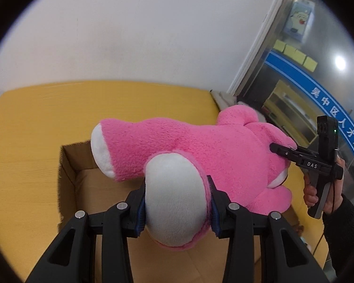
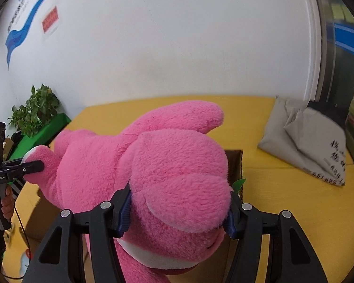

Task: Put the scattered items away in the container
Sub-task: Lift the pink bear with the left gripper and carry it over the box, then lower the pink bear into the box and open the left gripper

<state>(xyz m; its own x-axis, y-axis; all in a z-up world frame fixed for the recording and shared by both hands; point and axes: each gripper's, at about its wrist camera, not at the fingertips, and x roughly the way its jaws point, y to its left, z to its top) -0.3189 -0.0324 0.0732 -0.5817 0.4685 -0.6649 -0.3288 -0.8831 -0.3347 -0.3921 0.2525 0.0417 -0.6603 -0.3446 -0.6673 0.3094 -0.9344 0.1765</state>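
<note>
A big pink plush bear [image 1: 195, 146] with white foot pads is held in the air over an open cardboard box [image 1: 68, 165] on the yellow table [image 1: 23, 141]. My left gripper [image 1: 177, 202] is shut on one white-soled foot of the bear. My right gripper [image 2: 179, 210] is shut on the bear's head [image 2: 177, 176]; it also shows in the left wrist view [image 1: 278, 149], pressed into the far end of the bear. The left gripper shows in the right wrist view [image 2: 35, 165] at the bear's foot. The box's inside is mostly hidden by the bear; its far wall [image 2: 236, 165] shows behind the head.
A grey plastic mailing bag [image 2: 302, 141] lies on the table at the right. A potted plant [image 2: 35, 110] on a green stand sits left by the white wall. A glass door with blue lettering [image 1: 318, 94] is at the right.
</note>
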